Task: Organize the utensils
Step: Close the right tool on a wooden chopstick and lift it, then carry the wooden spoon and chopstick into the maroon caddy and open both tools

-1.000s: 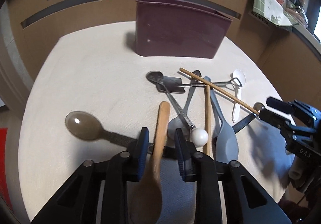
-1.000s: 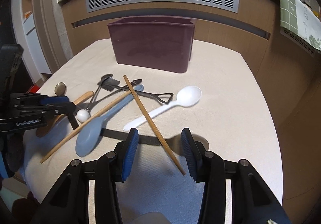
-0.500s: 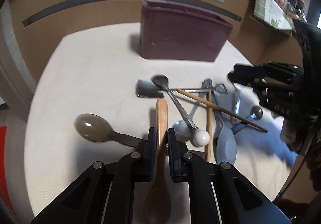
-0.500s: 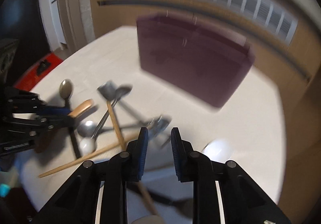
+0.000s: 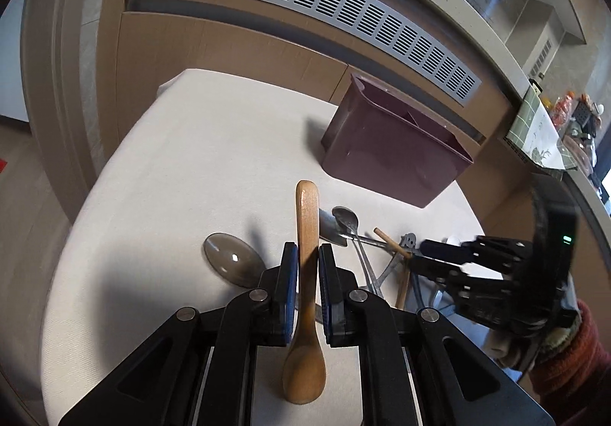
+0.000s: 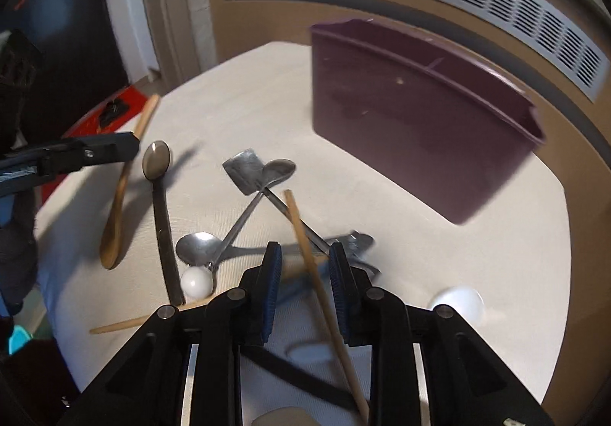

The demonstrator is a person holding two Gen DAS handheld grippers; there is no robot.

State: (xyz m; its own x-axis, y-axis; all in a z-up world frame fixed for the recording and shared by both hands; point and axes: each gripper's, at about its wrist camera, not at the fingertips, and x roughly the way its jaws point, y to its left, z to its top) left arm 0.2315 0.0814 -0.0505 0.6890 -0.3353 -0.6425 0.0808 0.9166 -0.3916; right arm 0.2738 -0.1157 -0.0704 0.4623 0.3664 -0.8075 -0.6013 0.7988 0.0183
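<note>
My left gripper [image 5: 307, 267] is shut on a wooden spoon [image 5: 305, 296] and holds it above the table, bowl towards the camera. It shows in the right wrist view [image 6: 118, 197] at the left. My right gripper [image 6: 305, 265] has its pads on either side of a wooden chopstick [image 6: 319, 265], with a small gap still showing. It hovers over a pile of metal spoons [image 6: 244, 220], a small metal shovel [image 6: 244, 172] and a black-handled spoon [image 6: 158, 197]. The maroon utensil bin [image 5: 393, 151] stands at the back of the table.
A second chopstick [image 6: 126, 323] lies at the table's front edge. A white plastic spoon [image 6: 456, 302] lies at the right. A white ball-ended utensil [image 6: 196, 283] lies in the pile. The round table [image 5: 198, 158] stands against a wooden wall with a vent.
My left gripper closed on the wooden spoon and lifted it off the table. My right gripper narrowed and moved over the pile, around the chopstick.
</note>
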